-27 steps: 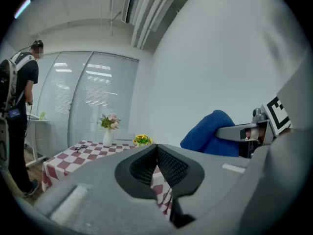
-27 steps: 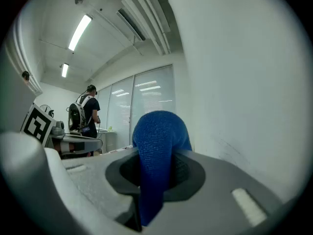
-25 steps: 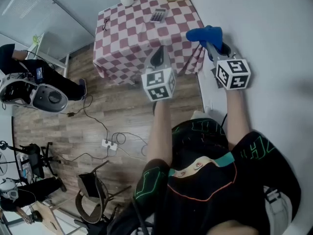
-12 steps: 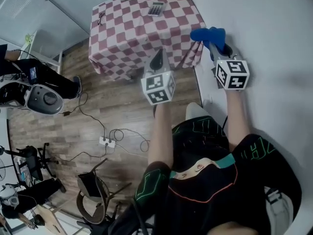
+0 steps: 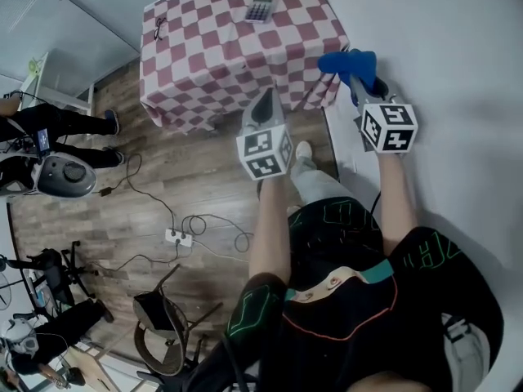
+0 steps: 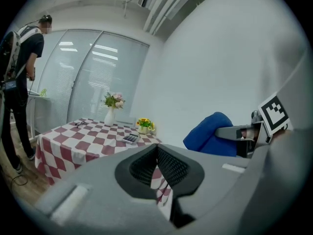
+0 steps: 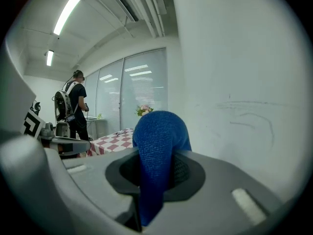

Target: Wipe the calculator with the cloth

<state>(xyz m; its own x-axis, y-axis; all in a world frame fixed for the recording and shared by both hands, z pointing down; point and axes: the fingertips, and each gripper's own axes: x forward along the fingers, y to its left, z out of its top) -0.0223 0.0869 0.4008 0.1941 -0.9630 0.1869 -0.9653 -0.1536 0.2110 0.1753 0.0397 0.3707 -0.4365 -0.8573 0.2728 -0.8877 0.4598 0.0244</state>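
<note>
A small grey calculator point(image 5: 260, 9) lies flat on the checked table point(image 5: 204, 64) at top centre, the right gripper point(image 5: 357, 77) clamps a bunched blue cloth point(image 5: 345, 59), and the left gripper point(image 5: 263, 107) has its jaws together on nothing.

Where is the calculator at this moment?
The calculator lies at the head view's top centre, toward the far side of the checkered table, close to the yellow flowers by the wall.
</note>
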